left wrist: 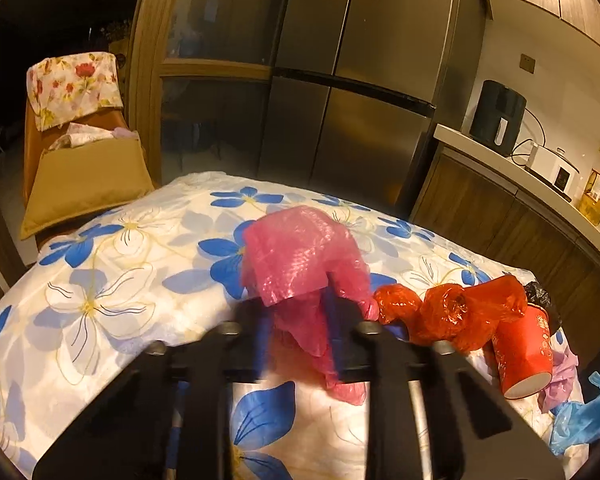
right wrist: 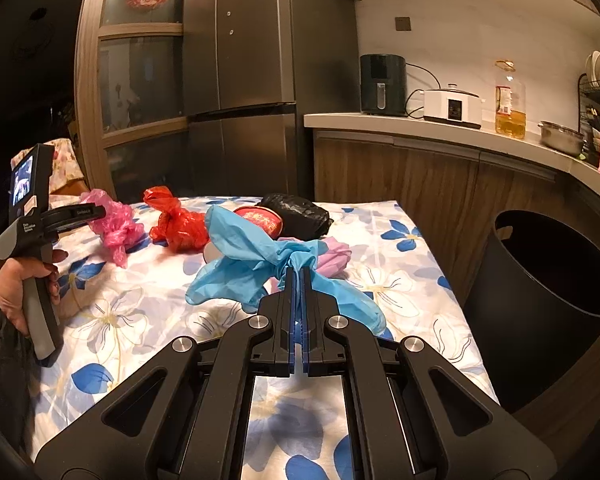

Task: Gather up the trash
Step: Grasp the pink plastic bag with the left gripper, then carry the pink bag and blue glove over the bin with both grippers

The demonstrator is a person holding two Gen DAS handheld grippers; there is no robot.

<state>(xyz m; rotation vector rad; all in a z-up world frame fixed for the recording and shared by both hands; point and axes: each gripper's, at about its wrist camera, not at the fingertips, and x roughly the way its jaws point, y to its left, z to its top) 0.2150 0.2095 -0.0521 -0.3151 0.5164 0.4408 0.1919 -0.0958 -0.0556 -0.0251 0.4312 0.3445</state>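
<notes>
Pink plastic fills the left wrist view, where the left gripper [left wrist: 296, 320] has its blue-padded fingers [left wrist: 337, 330] closed partway around a crumpled pink plastic bag [left wrist: 300, 256]; the bag bulges above the fingertips and trails down between them, over a table draped in a white cloth with blue flowers [left wrist: 112, 264]. The frame is blurred around the fingers, so how firmly they pinch the bag is hard to judge.

To that gripper's right on the cloth lie a knotted red plastic bag [left wrist: 452, 312], a red paper cup [left wrist: 524, 352] tipped on its side with its open mouth toward the camera, a black bag [left wrist: 540, 292] behind it and a lilac scrap [left wrist: 560, 380] beside it.

In the right wrist view, the right gripper [right wrist: 299, 276] has its jaws almost together, clamped on the knot of a light blue plastic bag [right wrist: 240, 256], whose loose ends fan out to both sides above the cloth. Behind it sit the lilac bag [right wrist: 334, 260], the red cup [right wrist: 260, 220] and the black bag [right wrist: 296, 212], with the red bag [right wrist: 178, 228] and pink bag [right wrist: 116, 224] further left. A person's left hand [right wrist: 16, 284] grips the handle of the other tool at the table's left edge.

A dark round trash bin [right wrist: 540, 280] stands open on the floor just off the table's right side, below a kitchen counter [right wrist: 380, 122] carrying an air fryer [right wrist: 382, 84], a white cooker [right wrist: 452, 108] and a bottle of oil [right wrist: 510, 100].
</notes>
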